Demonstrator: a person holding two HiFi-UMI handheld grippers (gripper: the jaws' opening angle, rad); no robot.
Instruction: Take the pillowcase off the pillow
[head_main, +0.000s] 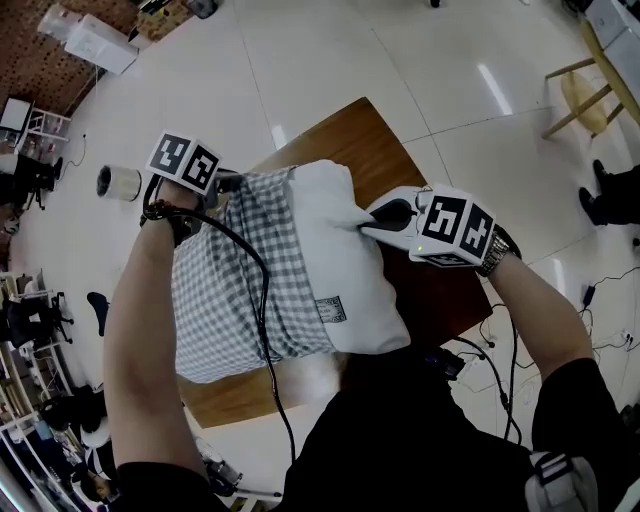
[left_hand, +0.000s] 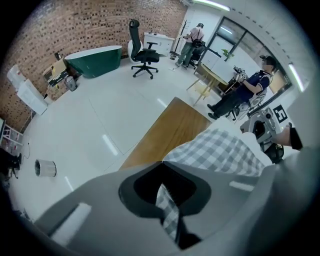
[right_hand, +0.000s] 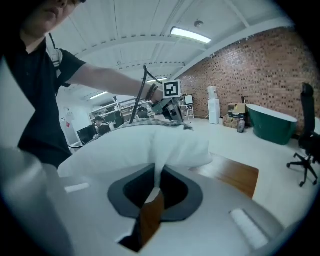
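We have our left gripper (left_hand: 167, 212) pinched tight on a fold of the checked pillowcase (head_main: 225, 300). The gingham is caught right between its closed jaws, and the rest of the case spreads away ahead of it and to its right.

Over on the other side, our right gripper (right_hand: 152, 197) is clamped on a tuck of the white pillow (head_main: 350, 265). The fabric is drawn into the narrow slot between its jaws, and the pillow's bulk swells just in front of them.

From the head view we see the two tools facing each other across the bundle. The pillowcase covers the half nearer the left gripper. The bare pillow sticks out of it toward the right gripper, with a small label (head_main: 331, 309) showing near the case's edge.

The bundle sits over a wooden table (head_main: 345, 130), which runs on beyond the left gripper's tips and shows below the right gripper's jaws. A black cable (head_main: 262, 300) trails from the left gripper across the checked cloth.
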